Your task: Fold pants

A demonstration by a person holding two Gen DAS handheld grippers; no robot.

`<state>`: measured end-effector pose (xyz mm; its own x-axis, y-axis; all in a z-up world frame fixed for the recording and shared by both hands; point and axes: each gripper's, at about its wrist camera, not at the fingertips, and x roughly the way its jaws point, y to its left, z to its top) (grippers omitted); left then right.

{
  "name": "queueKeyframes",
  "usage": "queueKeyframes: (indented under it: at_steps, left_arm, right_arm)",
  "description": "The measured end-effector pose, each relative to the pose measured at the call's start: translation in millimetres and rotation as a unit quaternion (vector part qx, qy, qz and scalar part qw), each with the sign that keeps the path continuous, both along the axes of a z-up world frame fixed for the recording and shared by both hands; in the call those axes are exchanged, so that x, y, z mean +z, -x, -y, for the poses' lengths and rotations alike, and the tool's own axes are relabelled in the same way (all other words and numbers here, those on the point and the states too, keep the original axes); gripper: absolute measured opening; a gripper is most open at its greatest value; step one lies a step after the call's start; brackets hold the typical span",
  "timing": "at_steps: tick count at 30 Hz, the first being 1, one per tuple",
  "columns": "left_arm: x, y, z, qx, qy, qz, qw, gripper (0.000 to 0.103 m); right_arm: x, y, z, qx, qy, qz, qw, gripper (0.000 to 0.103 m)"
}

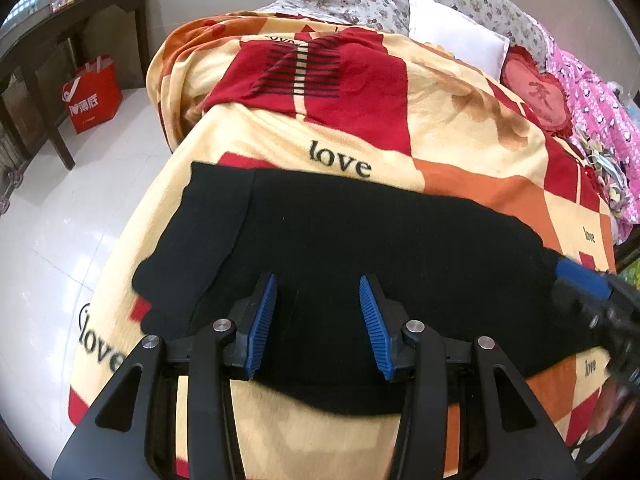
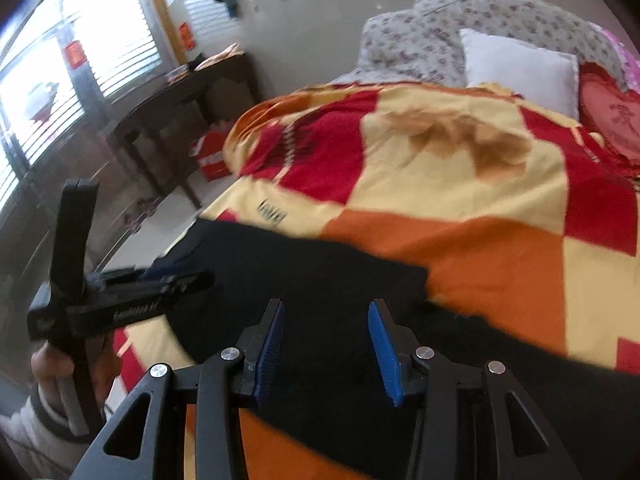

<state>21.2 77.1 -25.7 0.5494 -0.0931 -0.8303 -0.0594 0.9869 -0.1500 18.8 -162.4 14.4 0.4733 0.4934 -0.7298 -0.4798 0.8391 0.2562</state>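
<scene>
Hand-held gripper [image 1: 318,292] open above black pants [image 1: 360,232].

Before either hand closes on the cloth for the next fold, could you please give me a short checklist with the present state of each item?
1. Black pants lie flat on the patterned blanket: ok.
2. Left gripper jaws apart, nothing between the pads: ok.
3. Right gripper jaws apart, nothing pinched: ok.
4. Both grippers are over the pants: ok.
5. Right wrist view steady enough to aim: not ok, it is blurred.
6. Far right end of the pants in view: cannot tell, it runs past the edge of both views.
</scene>
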Motion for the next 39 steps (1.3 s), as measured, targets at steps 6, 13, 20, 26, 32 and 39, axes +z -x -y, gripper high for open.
queueKeyframes:
  at_steps: [6,13,20,26,32,39]
  left_arm:
    - [-6.1,14.0,3.0,-0.001,-0.011,-0.001,0.9999,0.043]
    - [5.6,23.2,-16.0,0.008,0.02,0.0,0.9998,0.043]
    - [9.6,21.2,-39.8,0.047,0.013,-0.003,0.9988,0.043]
    - [2.7,15.7,-46.1,0.05,0.019,-0.012,0.9985,0.043]
    - [14.8,17.9,-49.3,0.049,0.026,0.001,0.9985,0.043]
    - [23.3,20.7,-36.6,0.039,0.016,0.013,0.999,0.043]
  right_arm:
    - [-37.4,19.5,-19.8,0.03,0.045,-0.04,0.998,0.042]
    - [-24.5,40.4,-32.5,0.058,0.056,0.009,0.997,0.042]
    - [-31.0,41.7,-79.6,0.116,0.075,0.039,0.99,0.042]
    - [-44.2,30.3,-101.3,0.137,0.107,0.07,0.982,0.039]
    - [-23.9,14.9,-84.4,0.146,0.008,0.007,0.989,0.006]
    - [-50.2,33.2,-96.2,0.178,0.022,-0.037,0.983,0.004]
